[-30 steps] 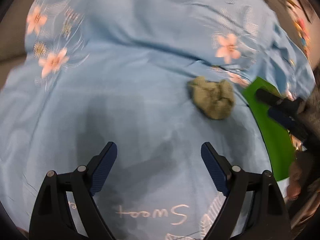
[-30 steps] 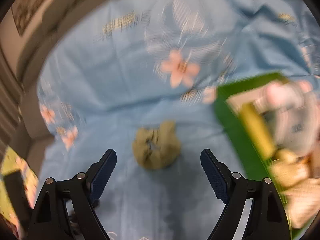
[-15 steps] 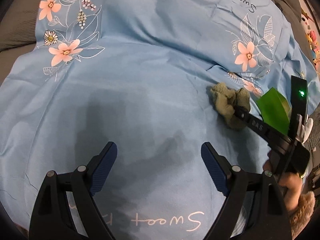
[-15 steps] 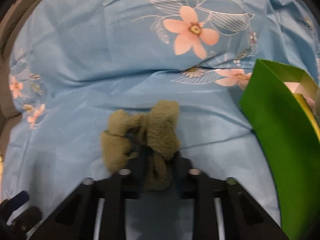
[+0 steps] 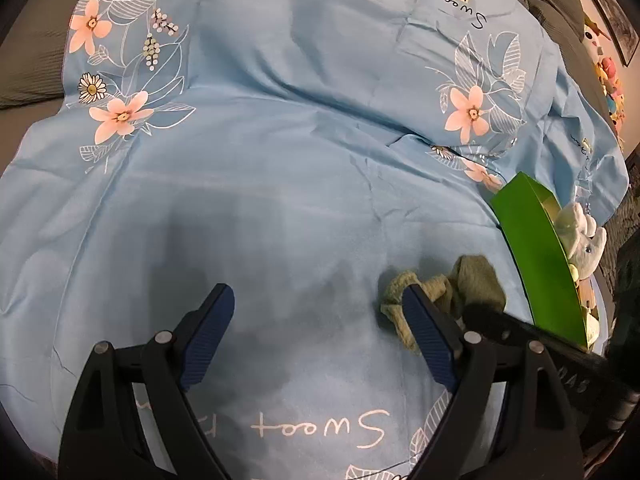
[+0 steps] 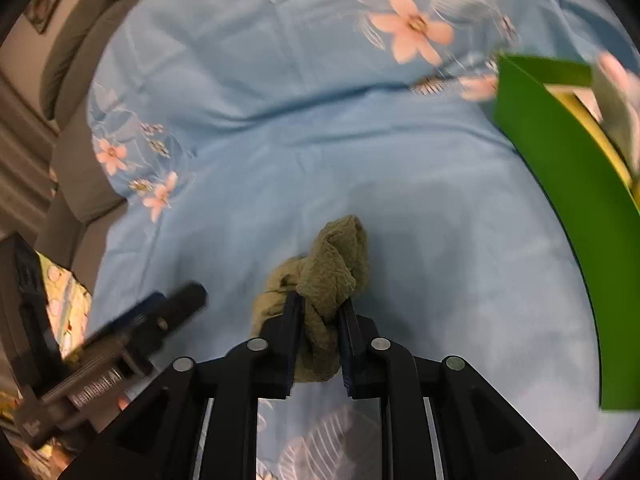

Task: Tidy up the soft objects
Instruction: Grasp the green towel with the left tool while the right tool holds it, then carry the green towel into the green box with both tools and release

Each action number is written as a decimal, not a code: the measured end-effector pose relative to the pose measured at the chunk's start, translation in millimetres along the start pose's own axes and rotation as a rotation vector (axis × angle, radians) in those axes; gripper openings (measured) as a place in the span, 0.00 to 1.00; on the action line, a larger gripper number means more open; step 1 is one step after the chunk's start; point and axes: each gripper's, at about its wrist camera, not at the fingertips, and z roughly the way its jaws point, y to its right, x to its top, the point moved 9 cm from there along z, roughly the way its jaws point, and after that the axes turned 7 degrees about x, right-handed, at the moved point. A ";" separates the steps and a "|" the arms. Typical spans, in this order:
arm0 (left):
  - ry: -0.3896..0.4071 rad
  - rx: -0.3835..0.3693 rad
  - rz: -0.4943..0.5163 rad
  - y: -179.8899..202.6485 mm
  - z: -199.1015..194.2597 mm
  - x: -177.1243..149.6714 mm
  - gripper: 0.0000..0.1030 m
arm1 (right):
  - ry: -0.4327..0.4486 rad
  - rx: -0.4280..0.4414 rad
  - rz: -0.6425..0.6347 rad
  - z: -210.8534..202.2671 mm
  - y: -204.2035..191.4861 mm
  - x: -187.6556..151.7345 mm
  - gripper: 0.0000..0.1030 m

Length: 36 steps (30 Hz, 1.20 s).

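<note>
A crumpled olive-green cloth [image 6: 332,272] is pinched between the fingers of my right gripper [image 6: 320,312], which is shut on it just above the blue floral bedsheet [image 6: 280,140]. The cloth also shows in the left wrist view [image 5: 468,284], partly hidden behind my left gripper's right finger. My left gripper [image 5: 320,312] is open and empty over the sheet, just left of the cloth. A green box [image 6: 560,168] stands to the right of the cloth, with soft toys [image 5: 584,236] in it.
The blue sheet [image 5: 280,160] covers the bed, with grey bedding [image 5: 28,60] at its left edge. The left gripper's body [image 6: 120,352] shows at the lower left of the right wrist view. Plush toys [image 5: 608,76] sit at the far right.
My right gripper went from open to shut on the olive cloth and has lifted it slightly. My left gripper stayed open and moved closer to the cloth.
</note>
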 end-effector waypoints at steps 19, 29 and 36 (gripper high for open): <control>-0.126 -0.193 0.093 64.2 23.1 -33.9 0.55 | 0.054 0.027 0.084 3.4 28.2 21.2 0.71; -0.147 -0.291 0.083 90.6 33.3 -35.2 0.10 | -0.010 0.116 0.138 23.0 25.1 11.2 0.30; -0.004 -0.327 0.195 137.1 -18.1 -9.2 0.09 | 0.150 0.089 0.056 -37.3 11.9 33.2 0.29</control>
